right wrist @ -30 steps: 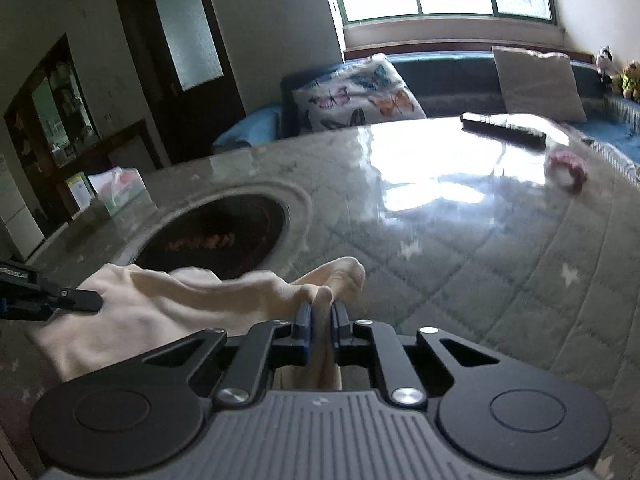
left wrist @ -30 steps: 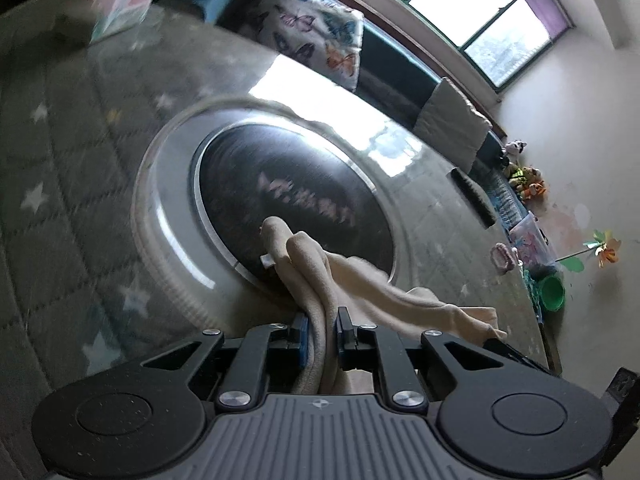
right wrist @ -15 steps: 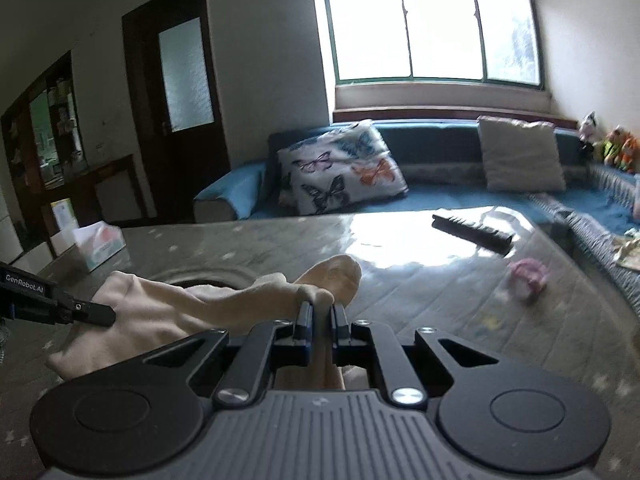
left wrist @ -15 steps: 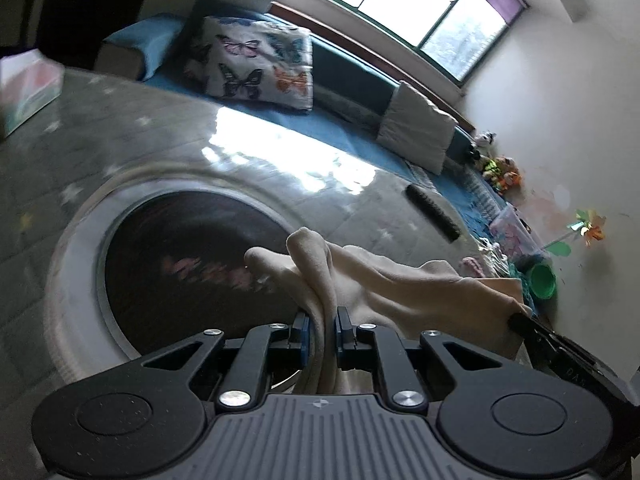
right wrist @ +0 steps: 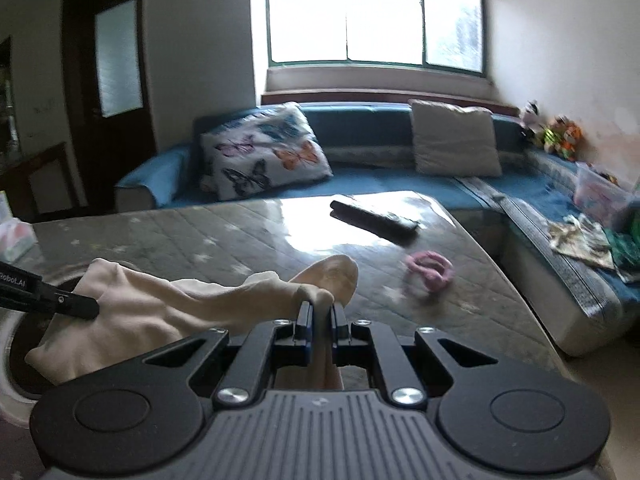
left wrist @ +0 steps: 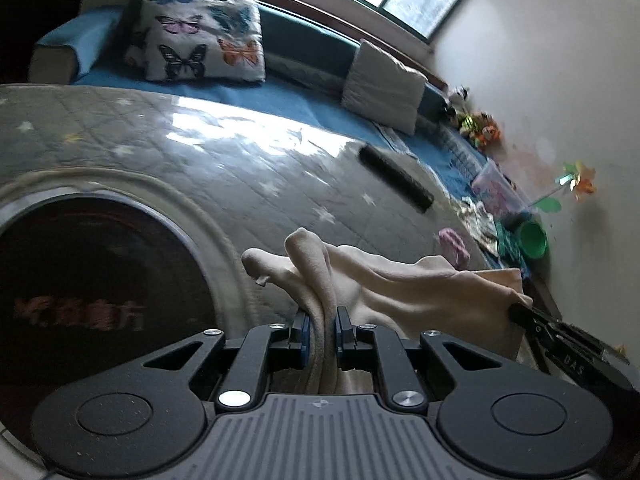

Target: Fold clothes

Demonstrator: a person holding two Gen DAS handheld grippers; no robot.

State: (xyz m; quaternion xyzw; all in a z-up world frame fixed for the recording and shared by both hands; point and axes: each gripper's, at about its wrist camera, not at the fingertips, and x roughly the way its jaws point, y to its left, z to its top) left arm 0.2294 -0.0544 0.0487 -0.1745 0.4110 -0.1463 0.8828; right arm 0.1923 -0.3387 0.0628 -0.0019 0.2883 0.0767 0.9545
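While the cream cloth (left wrist: 404, 284) hung in the air above the table (left wrist: 248, 176), both grippers had it pinched. The left gripper (left wrist: 322, 322) was clenched on one bunched edge of it. The right gripper (right wrist: 320, 314) was clenched on another edge, so the cloth stretched between the two. What kind of clothing it was could not be told, because it was all crumpled.

The folding looked like it had only just begun. The cloth was picked up, but no neat fold showed yet. It would likely need to be laid flat on the table, folded over and smoothed.

There was one cream cloth and there were two grippers. On the table lay one black remote control (right wrist: 374, 222) and one pink hair tie (right wrist: 430, 270), both well apart from the cloth. The table had one dark round plate (left wrist: 92, 292) set in its middle, just beside the hanging cloth. One tissue box (right wrist: 14, 238) sat at the far left edge. Behind the table stood one blue sofa (right wrist: 380, 180) with two cushions: one butterfly cushion (right wrist: 264, 154) and one plain pale cushion (right wrist: 454, 138).
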